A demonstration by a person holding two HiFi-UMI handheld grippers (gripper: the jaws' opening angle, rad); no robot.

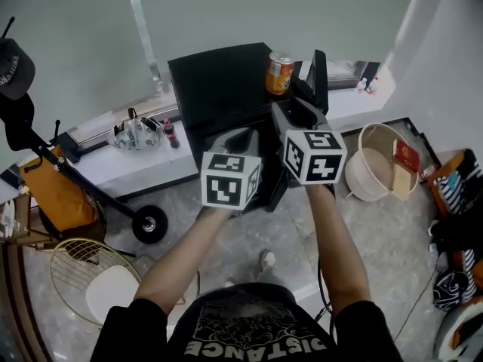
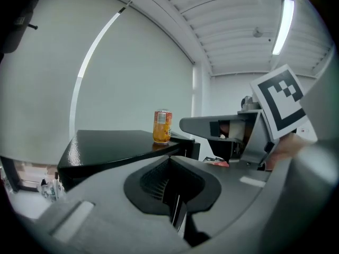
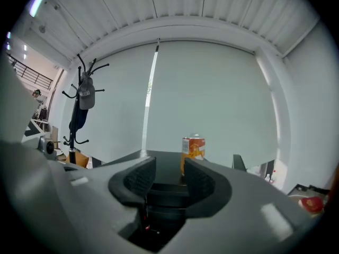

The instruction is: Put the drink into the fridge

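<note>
An orange drink can (image 1: 279,72) stands upright at the back right corner of the black fridge's top (image 1: 219,81). Both grippers hover in front of the fridge, short of the can. My left gripper (image 1: 243,136) is lower and to the left, and its jaws are together with nothing in them (image 2: 172,181). From there the can (image 2: 162,126) shows ahead on the glossy top. My right gripper (image 1: 302,111) is closer, just below the can, with its jaws apart and empty (image 3: 168,171). The can (image 3: 193,152) stands beyond them, slightly right of the gap.
A white bin (image 1: 377,173) holding a red box sits on the floor to the right, with bags (image 1: 456,202) past it. A low ledge (image 1: 136,164) with small bottles runs left of the fridge. A trolley wheel (image 1: 151,223) and a wire chair (image 1: 90,274) are at the lower left.
</note>
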